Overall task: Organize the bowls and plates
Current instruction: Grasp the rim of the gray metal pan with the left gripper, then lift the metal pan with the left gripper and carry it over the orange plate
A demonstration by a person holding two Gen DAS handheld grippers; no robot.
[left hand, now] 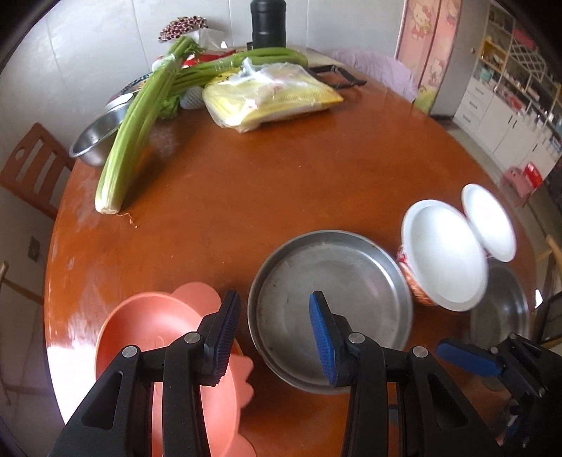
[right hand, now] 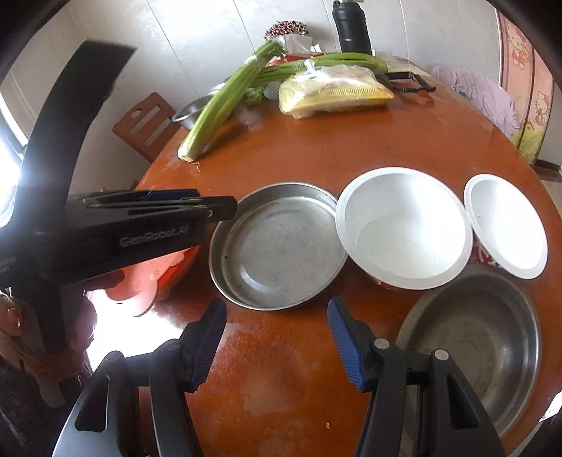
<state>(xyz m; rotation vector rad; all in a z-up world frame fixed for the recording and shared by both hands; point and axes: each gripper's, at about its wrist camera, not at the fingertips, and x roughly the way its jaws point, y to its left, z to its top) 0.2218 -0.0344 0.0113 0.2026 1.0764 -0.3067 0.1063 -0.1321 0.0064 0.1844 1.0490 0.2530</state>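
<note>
A round steel plate (left hand: 330, 302) (right hand: 277, 246) lies near the front of the brown table. Left of it sits an orange flower-edged plastic plate (left hand: 147, 327) (right hand: 140, 281). Right of it stand a large white bowl (left hand: 444, 258) (right hand: 404, 228) and a smaller white bowl (left hand: 488, 221) (right hand: 505, 225), with a steel basin (left hand: 502, 309) (right hand: 474, 334) in front of them. My left gripper (left hand: 275, 339) is open and empty, its left finger over the orange plate's edge, its right finger over the steel plate. My right gripper (right hand: 277, 341) is open and empty above bare table, just short of the steel plate.
At the back of the table (left hand: 246, 182) lie celery stalks (left hand: 130, 140) (right hand: 217, 105), a bagged yellow packet (left hand: 270, 95) (right hand: 333, 91), a steel bowl (left hand: 98, 137), a black flask (left hand: 268, 24) and a black frame (left hand: 337, 75). A wooden chair (left hand: 31, 168) stands at the left.
</note>
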